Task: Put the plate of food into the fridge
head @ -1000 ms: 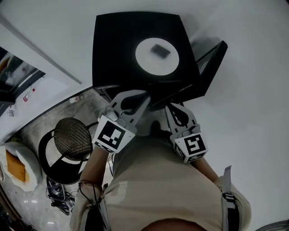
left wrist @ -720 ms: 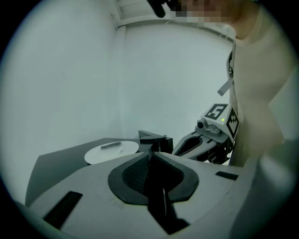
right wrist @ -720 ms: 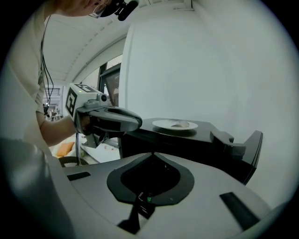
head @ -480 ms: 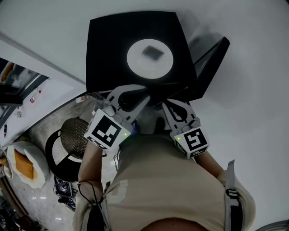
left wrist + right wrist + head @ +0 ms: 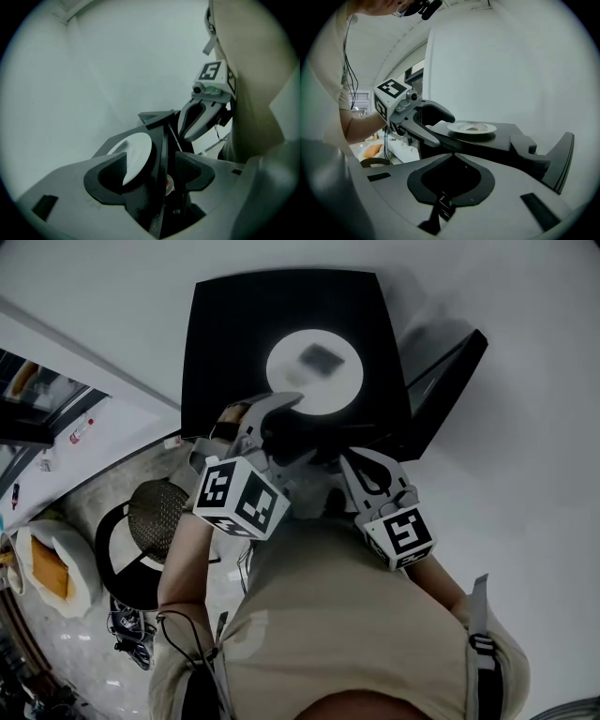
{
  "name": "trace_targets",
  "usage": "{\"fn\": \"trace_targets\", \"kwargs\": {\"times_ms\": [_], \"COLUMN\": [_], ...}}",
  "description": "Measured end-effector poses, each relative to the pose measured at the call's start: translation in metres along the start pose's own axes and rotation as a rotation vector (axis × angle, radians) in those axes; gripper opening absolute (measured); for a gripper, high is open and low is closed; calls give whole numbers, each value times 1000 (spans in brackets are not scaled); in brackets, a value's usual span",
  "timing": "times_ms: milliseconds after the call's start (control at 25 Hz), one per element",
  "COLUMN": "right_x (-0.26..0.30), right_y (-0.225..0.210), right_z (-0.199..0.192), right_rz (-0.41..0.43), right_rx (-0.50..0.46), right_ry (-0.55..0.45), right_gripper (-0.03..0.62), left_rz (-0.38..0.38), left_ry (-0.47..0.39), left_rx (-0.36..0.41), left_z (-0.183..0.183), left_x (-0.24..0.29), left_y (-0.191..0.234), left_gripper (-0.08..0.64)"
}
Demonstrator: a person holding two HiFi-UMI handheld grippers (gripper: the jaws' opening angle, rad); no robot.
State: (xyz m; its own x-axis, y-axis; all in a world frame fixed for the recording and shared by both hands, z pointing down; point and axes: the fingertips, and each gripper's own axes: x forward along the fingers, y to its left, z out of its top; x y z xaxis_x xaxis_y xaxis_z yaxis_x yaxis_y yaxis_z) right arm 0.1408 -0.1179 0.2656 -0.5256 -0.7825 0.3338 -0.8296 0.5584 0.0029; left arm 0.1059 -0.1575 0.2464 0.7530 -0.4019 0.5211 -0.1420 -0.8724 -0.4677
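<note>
A white plate (image 5: 291,381) with a small piece of food (image 5: 321,357) rests on top of the black fridge (image 5: 234,324). The fridge door (image 5: 445,381) stands ajar at the right. My left gripper (image 5: 286,432) is at the near edge of the fridge top, just short of the plate. Its jaws have just been opening and now stand open. In the left gripper view (image 5: 161,154) the fridge's top edge runs between them, untouched, with the plate (image 5: 138,150) just beyond. My right gripper (image 5: 354,460) is shut with nothing in it, low by the fridge front, and it faces the plate (image 5: 457,127).
A black chair with a mesh seat (image 5: 150,517) stands at the lower left, beside a white cushion bearing something orange (image 5: 42,573). A white wall rises behind the fridge. The person's body fills the lower middle of the head view.
My left gripper has rolled over and moved up toward the plate, and its jaws have gone from shut to open. My right gripper has hardly moved and stays shut.
</note>
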Motion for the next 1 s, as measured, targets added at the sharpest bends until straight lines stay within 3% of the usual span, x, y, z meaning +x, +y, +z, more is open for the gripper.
{"fn": "trace_targets", "kwargs": {"times_ms": [200,480,760,1000], "right_x": [-3,-6,-8,-8], "right_y": [-3,-3,-3,-1], "right_z": [-3,-9,-11,-12], "right_rz": [-4,-7,-7,1], "right_rx": [14,24,22,37], "right_ry": [5,8,9,13], "right_gripper": [25,25,25,25], "left_rz": [23,82,115,88], "left_ry": [167,240,248,201], "left_rx": [155,254,309,241], "left_z": [-22,-31,-29,-22], "left_x": [16,26,26,17], "left_y": [-1,3,1,-8], "left_gripper": [302,302,301,301]}}
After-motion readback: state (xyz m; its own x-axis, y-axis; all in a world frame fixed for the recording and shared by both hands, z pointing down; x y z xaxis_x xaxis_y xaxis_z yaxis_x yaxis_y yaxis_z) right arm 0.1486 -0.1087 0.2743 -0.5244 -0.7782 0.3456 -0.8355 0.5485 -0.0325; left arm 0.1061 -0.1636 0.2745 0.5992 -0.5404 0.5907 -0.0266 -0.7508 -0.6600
